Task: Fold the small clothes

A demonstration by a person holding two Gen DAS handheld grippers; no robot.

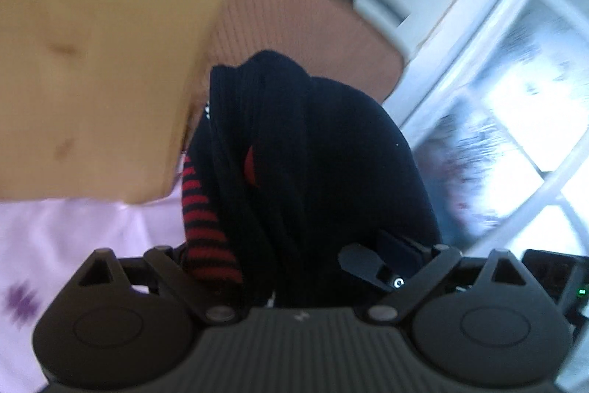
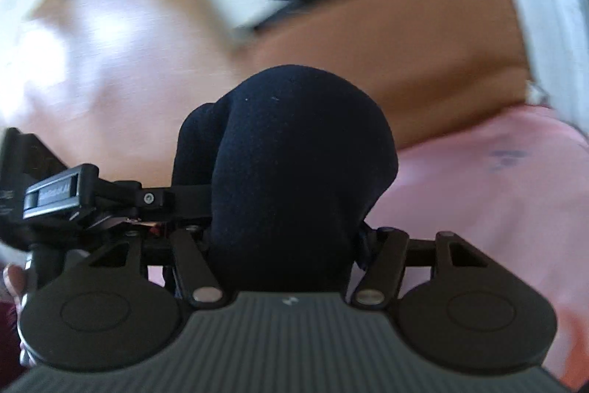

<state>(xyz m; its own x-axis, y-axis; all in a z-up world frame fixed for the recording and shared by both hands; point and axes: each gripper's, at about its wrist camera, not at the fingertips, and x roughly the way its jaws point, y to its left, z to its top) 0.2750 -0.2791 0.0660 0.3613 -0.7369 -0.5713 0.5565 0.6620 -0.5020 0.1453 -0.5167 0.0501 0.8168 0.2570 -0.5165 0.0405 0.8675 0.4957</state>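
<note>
Bunched dark navy knit garment [image 1: 331,153] with red-striped cuff, centre frame, grasped by left gripper [image 1: 294,264], also clamped in right gripper [image 2: 283,238], pink patterned bedsheet [image 2: 497,209] at lower right.

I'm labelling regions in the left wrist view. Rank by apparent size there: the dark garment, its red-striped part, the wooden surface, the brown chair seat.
1. Wooden surface
2. Dark garment, inflated by nearness to the camera
3. Brown chair seat, partly hidden
4. Red-striped part

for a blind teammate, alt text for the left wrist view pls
A bunched dark garment with a red-and-black striped part fills the left gripper, hiding its fingers. Behind, blurred: a wooden board, pink cloth and a brown cushion.
</note>
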